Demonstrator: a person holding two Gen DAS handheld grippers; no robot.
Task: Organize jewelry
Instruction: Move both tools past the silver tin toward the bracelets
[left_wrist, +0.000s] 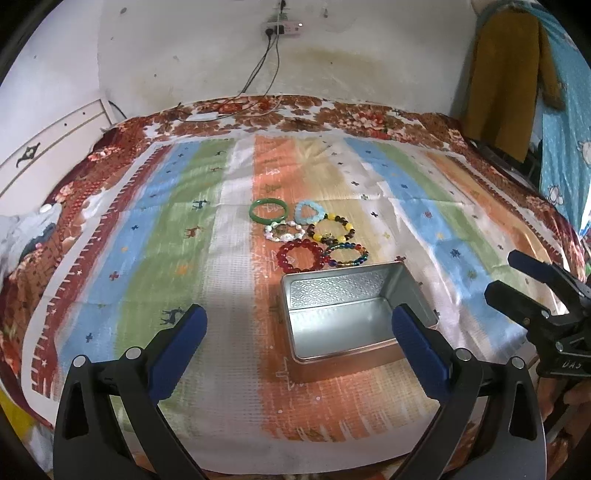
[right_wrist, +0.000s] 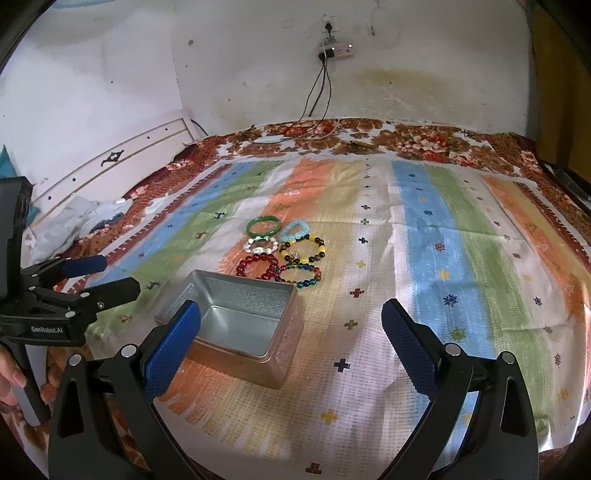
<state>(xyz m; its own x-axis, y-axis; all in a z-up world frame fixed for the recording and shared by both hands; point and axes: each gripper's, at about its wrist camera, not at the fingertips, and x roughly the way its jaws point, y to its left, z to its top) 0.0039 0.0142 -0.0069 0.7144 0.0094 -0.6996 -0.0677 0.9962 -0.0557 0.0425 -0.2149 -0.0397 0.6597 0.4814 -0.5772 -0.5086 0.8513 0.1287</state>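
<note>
Nothing packed yet: both tools, left tool (left_wrist: 299, 332) and right tool (right_wrist: 291, 325), hover spread wide, empty tin (left_wrist: 351, 314) waiting, bracelets (left_wrist: 310, 236) clustered at twelve o'clock—a first pick likely comes next.

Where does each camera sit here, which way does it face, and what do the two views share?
Left wrist: sits on the left gripper, facing forward over the open tin box toward the bracelets and wall; the right gripper shows at its right edge.
Right wrist: sits on the right gripper, facing the striped cloth; the left gripper and a hand show at left.
Shared: box, bracelets, cloth, wall socket.
</note>
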